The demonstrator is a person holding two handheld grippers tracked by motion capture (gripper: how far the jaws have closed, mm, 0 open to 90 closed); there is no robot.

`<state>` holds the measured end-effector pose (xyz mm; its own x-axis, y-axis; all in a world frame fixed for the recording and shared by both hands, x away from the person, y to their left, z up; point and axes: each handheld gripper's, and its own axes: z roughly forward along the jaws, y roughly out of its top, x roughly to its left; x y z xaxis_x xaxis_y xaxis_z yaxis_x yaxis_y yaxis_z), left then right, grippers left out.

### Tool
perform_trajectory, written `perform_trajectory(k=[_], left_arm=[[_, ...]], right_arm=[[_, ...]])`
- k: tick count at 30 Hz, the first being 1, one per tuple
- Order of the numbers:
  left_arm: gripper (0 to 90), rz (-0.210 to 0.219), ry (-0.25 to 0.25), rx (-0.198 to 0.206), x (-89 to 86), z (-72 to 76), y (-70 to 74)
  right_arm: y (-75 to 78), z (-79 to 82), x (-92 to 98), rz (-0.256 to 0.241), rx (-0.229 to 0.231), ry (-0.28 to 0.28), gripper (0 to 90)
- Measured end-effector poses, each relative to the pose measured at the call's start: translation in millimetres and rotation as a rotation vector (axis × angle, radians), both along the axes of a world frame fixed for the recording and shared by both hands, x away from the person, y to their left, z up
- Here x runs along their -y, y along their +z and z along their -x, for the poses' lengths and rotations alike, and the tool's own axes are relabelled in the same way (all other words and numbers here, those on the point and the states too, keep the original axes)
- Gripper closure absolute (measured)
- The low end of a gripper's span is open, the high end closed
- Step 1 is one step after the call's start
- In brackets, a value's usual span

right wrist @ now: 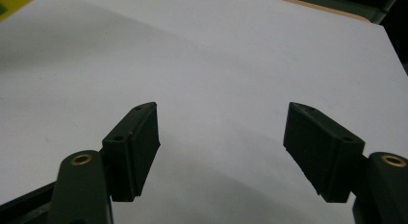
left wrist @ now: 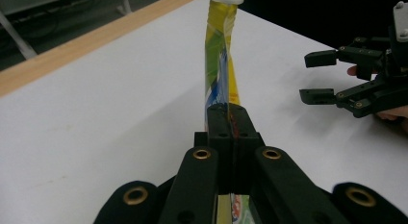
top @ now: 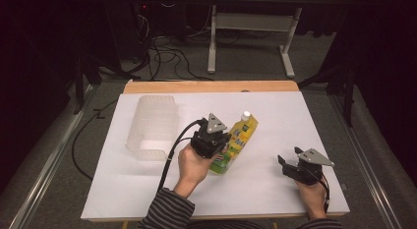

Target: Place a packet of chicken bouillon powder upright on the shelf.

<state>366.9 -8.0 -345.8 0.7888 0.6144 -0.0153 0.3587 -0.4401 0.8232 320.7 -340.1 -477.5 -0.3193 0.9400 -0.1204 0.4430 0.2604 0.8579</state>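
Yellow-green soft plastic refill pouch with white cap (top: 237, 140) lies on the white table (top: 147, 189), right of the translucent ribbed plastic container (top: 151, 128), pinched between the left gripper's (top: 212, 140) closed jaws. Right gripper (top: 285, 165), jaws apart, hovers right of the pouch, wrist low.

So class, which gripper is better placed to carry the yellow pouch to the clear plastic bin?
The left gripper: its jaws are already shut on the yellow pouch, and the clear bin lies on its side. The right gripper hangs open over bare table.
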Motion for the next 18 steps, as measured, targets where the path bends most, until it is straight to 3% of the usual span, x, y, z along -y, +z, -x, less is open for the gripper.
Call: perform_trajectory(k=[3,18], left_arm=[[90.0,-0.010,0.013,0.013,-7.2,1.2,3.2],[90.0,0.048,0.047,0.038,-43.6,-0.2,20.5]], right_arm=[[0.0,0.4,0.2,-0.003,-0.001,-0.002,29.0],[0.0,0.4,-1.1,-0.002,-0.008,-0.008,29.0]])
